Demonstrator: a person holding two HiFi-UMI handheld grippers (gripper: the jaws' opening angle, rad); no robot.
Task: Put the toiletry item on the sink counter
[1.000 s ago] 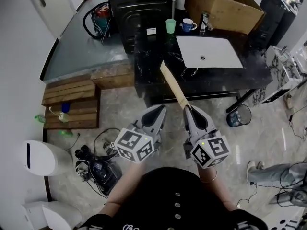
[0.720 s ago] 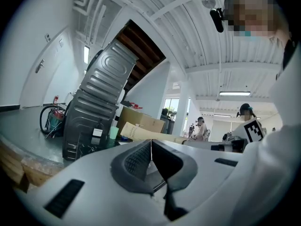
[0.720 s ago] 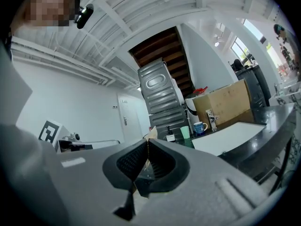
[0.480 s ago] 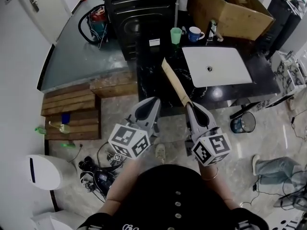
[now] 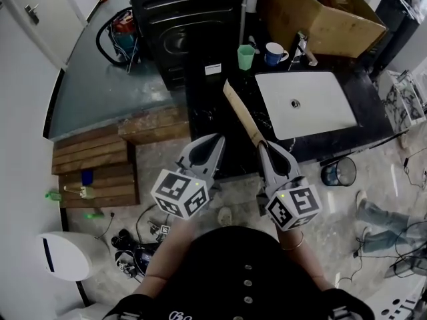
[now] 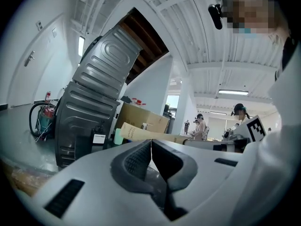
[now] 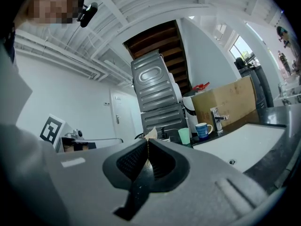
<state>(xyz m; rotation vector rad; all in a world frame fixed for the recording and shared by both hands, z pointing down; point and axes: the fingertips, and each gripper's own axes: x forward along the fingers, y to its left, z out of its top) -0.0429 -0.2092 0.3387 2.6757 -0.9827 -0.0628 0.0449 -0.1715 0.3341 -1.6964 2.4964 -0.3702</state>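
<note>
The toiletry item is a long tan cardboard box (image 5: 241, 115); my right gripper (image 5: 265, 147) is shut on its near end. The box slants up and away over the front of the black sink counter (image 5: 208, 109). In the right gripper view only its thin tip (image 7: 151, 134) shows above the closed jaws of the right gripper (image 7: 147, 154). My left gripper (image 5: 215, 141) hangs beside it, shut and empty, just short of the counter edge. In the left gripper view the left gripper (image 6: 150, 147) has its pads pressed together, with the box (image 6: 150, 134) lying across behind them.
A white sink basin (image 5: 307, 102) is set in the counter, with a faucet (image 5: 303, 45), a blue mug (image 5: 274, 53) and a green cup (image 5: 246, 57) behind it. A black washing machine (image 5: 180, 19) and a big cardboard carton (image 5: 320, 5) stand at the back. A bin (image 5: 337, 173) and wooden pallets (image 5: 93, 172) are on the floor.
The counter and sink have slid lower and nearer in the head view. Both grippers keep their pose, and the box stays in the right one.
</note>
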